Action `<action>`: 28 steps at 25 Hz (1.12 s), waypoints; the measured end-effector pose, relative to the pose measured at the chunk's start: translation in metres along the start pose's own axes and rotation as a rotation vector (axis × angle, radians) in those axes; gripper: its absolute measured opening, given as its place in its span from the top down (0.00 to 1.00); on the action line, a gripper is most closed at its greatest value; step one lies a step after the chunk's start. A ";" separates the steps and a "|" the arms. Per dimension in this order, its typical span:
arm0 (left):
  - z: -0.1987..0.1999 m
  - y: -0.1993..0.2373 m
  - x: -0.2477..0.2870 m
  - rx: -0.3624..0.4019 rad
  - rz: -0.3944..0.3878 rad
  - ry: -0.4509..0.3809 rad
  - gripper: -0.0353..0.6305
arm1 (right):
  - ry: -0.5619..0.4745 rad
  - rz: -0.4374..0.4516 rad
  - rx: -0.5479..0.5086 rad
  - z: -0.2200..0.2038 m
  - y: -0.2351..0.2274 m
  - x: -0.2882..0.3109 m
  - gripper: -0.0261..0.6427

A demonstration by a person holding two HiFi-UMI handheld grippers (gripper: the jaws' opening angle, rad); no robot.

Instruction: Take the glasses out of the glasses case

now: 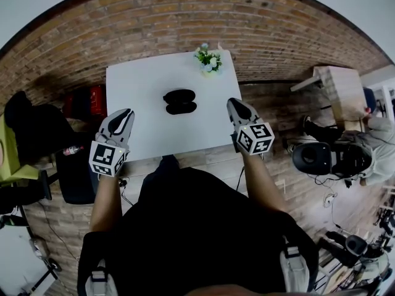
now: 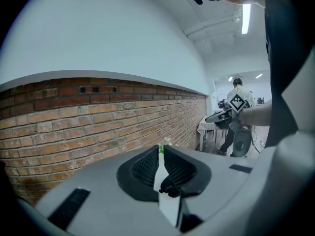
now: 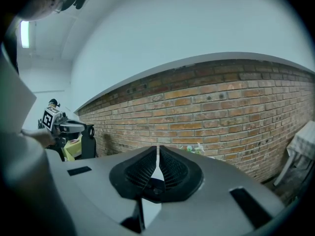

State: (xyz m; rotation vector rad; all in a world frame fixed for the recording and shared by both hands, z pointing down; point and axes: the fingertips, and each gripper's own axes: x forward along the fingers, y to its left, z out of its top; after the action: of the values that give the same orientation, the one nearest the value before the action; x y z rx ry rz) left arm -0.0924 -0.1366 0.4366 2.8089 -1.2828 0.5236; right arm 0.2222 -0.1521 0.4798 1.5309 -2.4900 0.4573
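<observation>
Person (image 1: 197, 227) holds left gripper (image 1: 126, 114) and right gripper (image 1: 234, 104), jaws closed and empty, at 8 and 3 o'clock of black glasses case (image 1: 180, 102) on white table (image 1: 136, 85).

I see a white tabletop (image 1: 142, 97), and on it a black glasses case (image 1: 180, 102) and white-and-green flowers (image 1: 208, 60). The left claw (image 1: 126, 115) and the right claw (image 1: 233, 105) are grey with black, and their cubes carry black-and-white squares. The wall (image 2: 74, 127) is red-brown brick.
</observation>
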 end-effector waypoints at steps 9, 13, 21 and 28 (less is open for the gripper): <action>0.007 0.044 0.029 0.015 -0.009 0.006 0.89 | 0.003 -0.007 0.008 0.014 -0.007 0.043 0.91; 0.009 0.063 0.041 0.014 -0.016 0.011 0.89 | 0.009 -0.011 0.012 0.020 -0.012 0.061 0.91; 0.012 0.103 0.058 0.030 -0.025 0.002 0.89 | 0.014 -0.017 0.004 0.040 -0.010 0.098 0.90; 0.014 0.127 0.068 0.020 -0.033 -0.009 0.89 | 0.022 -0.026 -0.005 0.054 -0.008 0.118 0.90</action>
State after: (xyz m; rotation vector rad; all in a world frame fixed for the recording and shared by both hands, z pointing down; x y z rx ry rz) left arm -0.1404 -0.2731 0.4280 2.8466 -1.2378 0.5254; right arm 0.1757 -0.2733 0.4676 1.5460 -2.4500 0.4617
